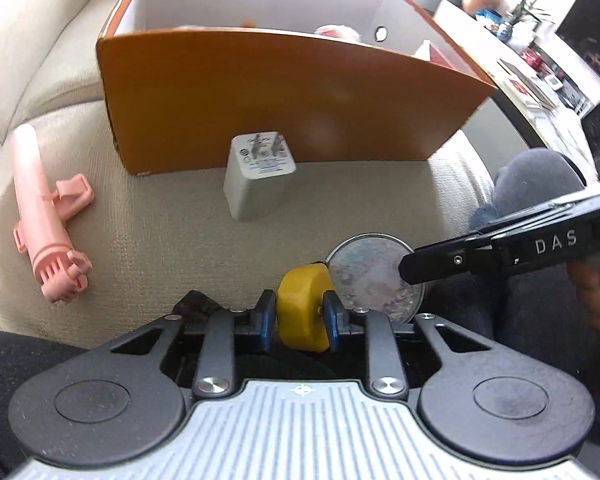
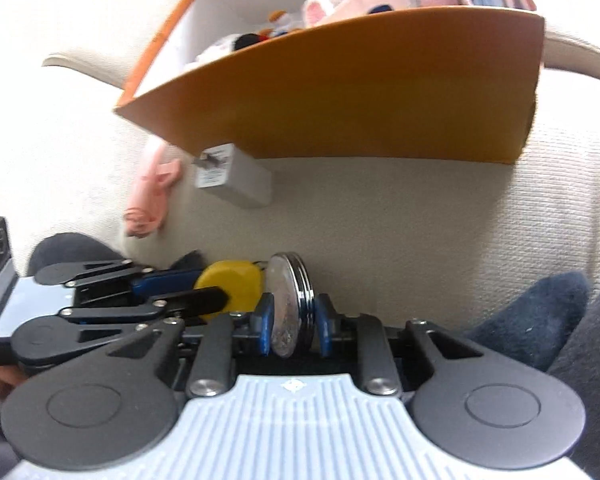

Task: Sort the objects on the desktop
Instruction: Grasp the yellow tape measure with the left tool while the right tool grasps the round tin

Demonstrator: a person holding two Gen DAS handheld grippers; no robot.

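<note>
My left gripper (image 1: 298,314) is shut on a yellow block (image 1: 302,304); it also shows in the right wrist view (image 2: 230,286). My right gripper (image 2: 292,320) is shut on a round silver compact (image 2: 290,304), held on edge right beside the yellow block. In the left wrist view the compact (image 1: 374,274) shows face-on, with the right gripper's finger (image 1: 440,262) across it. An orange box (image 1: 284,100) with a white inside stands ahead on the beige sofa cushion (image 1: 172,232); it holds several small items.
A white plug adapter (image 1: 256,178) lies before the box wall. A pink plastic tool (image 1: 50,216) lies at the left. A dark blue sock-like cloth (image 2: 532,316) sits at the right. A table with clutter (image 1: 540,60) is at the far right.
</note>
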